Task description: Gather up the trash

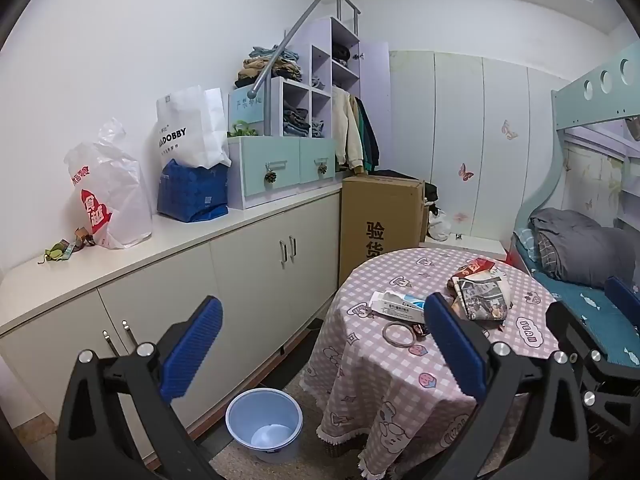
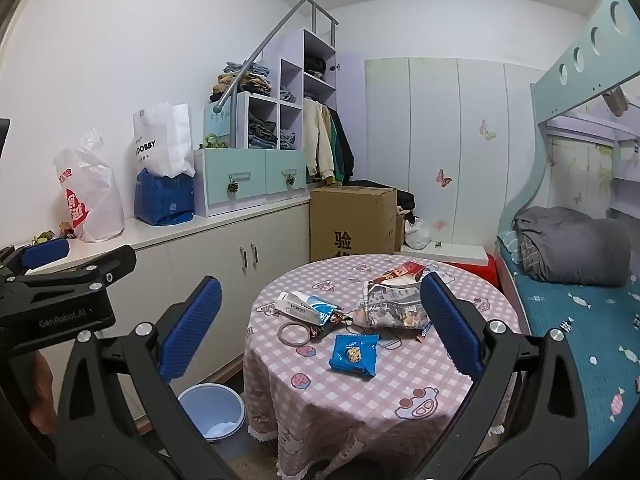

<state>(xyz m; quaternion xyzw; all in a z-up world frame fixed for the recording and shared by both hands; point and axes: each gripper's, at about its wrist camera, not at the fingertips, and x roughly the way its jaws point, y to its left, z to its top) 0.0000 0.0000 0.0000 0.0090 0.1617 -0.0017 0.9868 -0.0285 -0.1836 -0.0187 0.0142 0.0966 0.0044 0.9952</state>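
Right wrist view, from the nearest thing outward: the right gripper (image 2: 320, 328) has its blue pads spread wide with nothing between them, and the left gripper (image 1: 322, 344) is spread and empty in the same way in its own view, so neither holds anything. On the floor just beside the table's draped cloth stands the pale blue bin (image 2: 212, 416); its bottom shows a light patch, perhaps a liner or a scrap, though the curved lens leaves that unclear. I judge the collecting has barely started, since all the litter I can see lies on the round table (image 2: 420, 380): a blue snack packet (image 2: 354, 354) nearest, then a white and blue box (image 2: 304, 308) with a thin ring (image 2: 294, 334) just beside it, a crumpled printed bag (image 2: 394, 306), and a red wrapper (image 2: 406, 270) at the far side. Every piece is left to pick up and drop in the bin. The blue packet appears only in the right wrist view; in the left wrist view the gripper's own finger covers that part of the table. The left wrist view, in turn, looks more directly down into the bin and takes in small scraps (image 1: 66, 250) on the far cabinet top (image 1: 180, 236) beside a white plastic bag (image 1: 108, 196).
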